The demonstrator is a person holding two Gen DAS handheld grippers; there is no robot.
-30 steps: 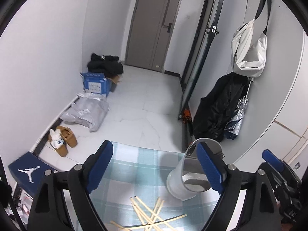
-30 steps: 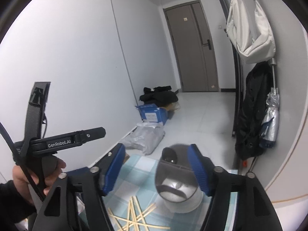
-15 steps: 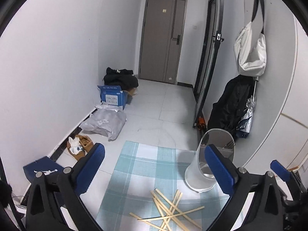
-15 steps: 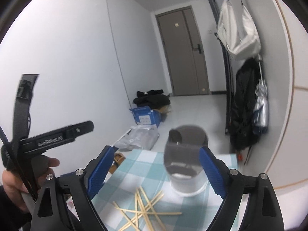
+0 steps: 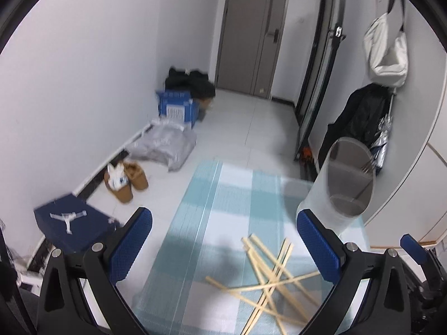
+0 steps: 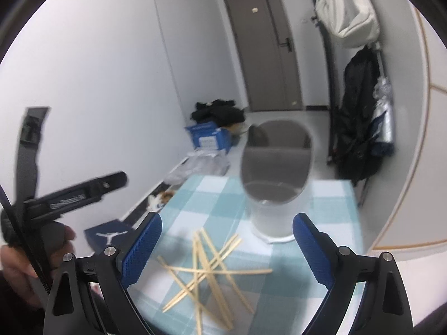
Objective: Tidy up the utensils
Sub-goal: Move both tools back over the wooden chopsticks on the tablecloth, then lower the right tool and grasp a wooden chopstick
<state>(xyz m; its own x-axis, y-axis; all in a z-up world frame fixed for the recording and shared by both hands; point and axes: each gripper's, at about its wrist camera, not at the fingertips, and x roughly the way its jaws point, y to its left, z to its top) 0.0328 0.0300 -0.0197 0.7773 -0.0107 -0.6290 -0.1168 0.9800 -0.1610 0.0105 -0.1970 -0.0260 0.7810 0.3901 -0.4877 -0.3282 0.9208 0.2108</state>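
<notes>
Several wooden chopsticks lie crossed in a loose pile on a blue-and-white checked cloth; they also show in the right wrist view. A translucent utensil holder with a grey divided insert stands upright behind the pile, also in the right wrist view. My left gripper is open and empty above the cloth, left of the pile. My right gripper is open and empty above the pile, in front of the holder.
Beyond the cloth is a tiled floor with a navy shoebox, brown shoes, a grey bag and a blue box. Dark clothes and an umbrella hang at the right wall.
Both grippers have tilted down toward the table, so the chopsticks and cloth fill more of each view. Both stay open and empty.
</notes>
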